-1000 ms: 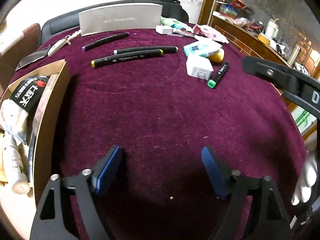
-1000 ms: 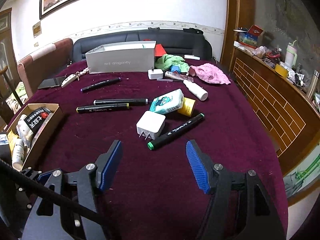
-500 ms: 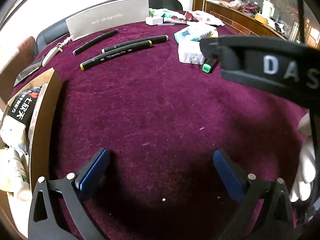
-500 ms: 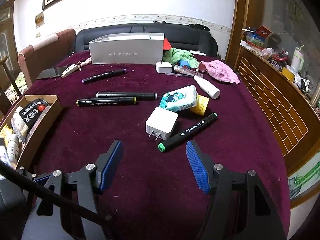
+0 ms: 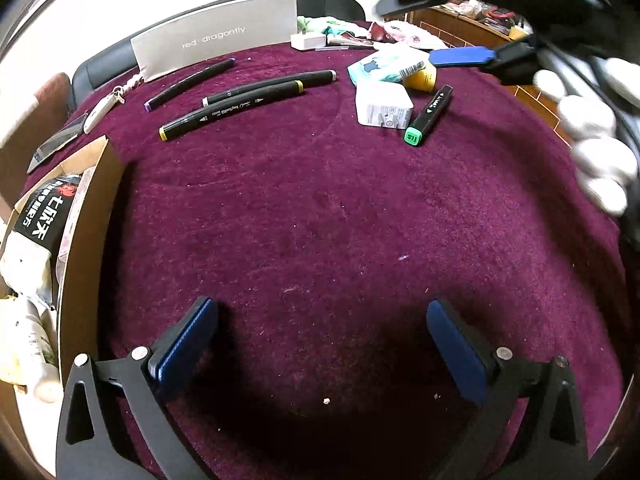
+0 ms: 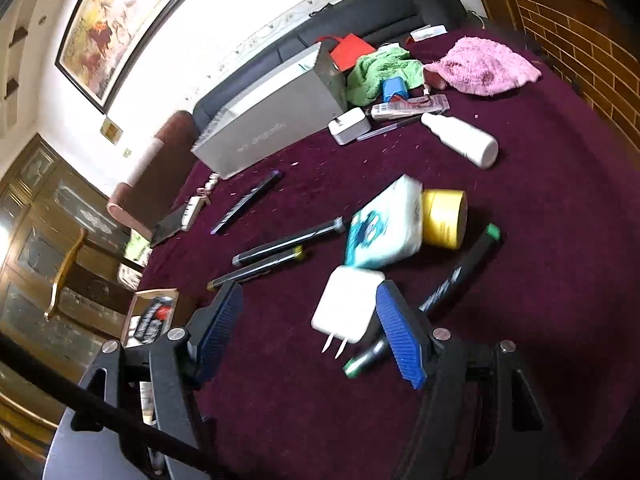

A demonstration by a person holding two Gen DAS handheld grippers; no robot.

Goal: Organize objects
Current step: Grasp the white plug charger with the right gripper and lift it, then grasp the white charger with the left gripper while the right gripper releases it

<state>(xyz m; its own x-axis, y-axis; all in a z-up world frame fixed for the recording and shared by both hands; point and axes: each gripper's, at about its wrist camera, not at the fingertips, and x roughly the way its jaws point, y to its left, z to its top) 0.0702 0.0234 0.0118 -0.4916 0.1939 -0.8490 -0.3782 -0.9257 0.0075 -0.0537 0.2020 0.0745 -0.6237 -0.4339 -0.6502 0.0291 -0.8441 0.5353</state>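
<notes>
- The left gripper (image 5: 322, 344) hangs over a bare part of the dark red table cloth (image 5: 320, 220). Its blue pads stand wide apart, with nothing between them. They have just been opening.
- The right gripper (image 6: 308, 328) leans over the white charger (image 6: 347, 306). Its jaws are apart and have just opened a bit more. The charger sits between the pads, but they do not press on it (one pad is close to its right edge).
- A black marker with a green cap (image 6: 456, 280) lies just beside the charger, partly behind the right pad.
- A blue and white tissue pack (image 6: 384, 226) and a yellow tape roll (image 6: 444, 218) touch each other just past the charger.
- Three more black markers (image 5: 248, 100) lie near the grey box (image 5: 216, 38).
- A cardboard box (image 5: 86, 240) sits at the left edge of the table, with a black packet and a white bottle inside.
- A white glove (image 5: 592, 136) holds the right gripper.
</notes>
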